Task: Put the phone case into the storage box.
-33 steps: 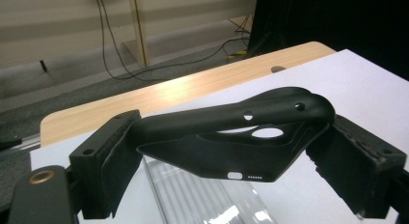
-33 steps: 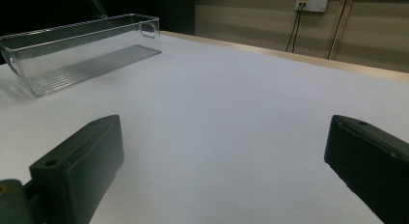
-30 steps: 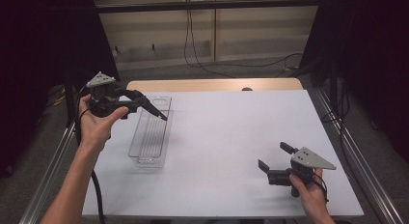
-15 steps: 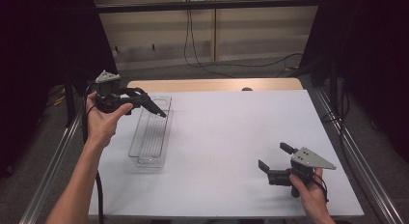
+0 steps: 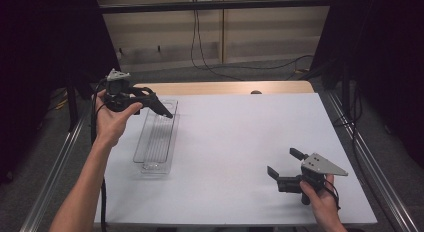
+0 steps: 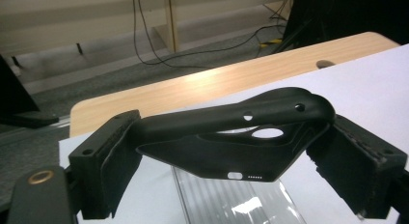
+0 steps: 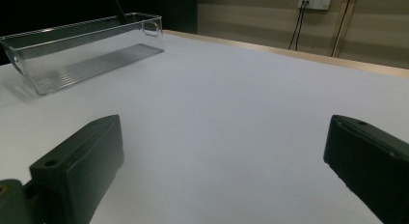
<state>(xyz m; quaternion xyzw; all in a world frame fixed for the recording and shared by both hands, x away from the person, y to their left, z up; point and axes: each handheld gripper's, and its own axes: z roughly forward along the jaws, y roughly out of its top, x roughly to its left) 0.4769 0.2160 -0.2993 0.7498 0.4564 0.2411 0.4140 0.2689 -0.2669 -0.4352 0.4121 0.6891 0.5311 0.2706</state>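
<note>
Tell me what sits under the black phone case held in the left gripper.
Below the phone case, clamped in the left gripper, lies the clear plastic tray; its ribbed floor shows bare. The strip of tray directly behind the case is hidden.

tray (image 5: 156, 142) on table (image 5: 240, 142) left | phone case (image 6: 231, 137) above tray

Left gripper (image 5: 162, 109) raised, clamped; right gripper (image 5: 282, 164) low, jaws apart.
</note>
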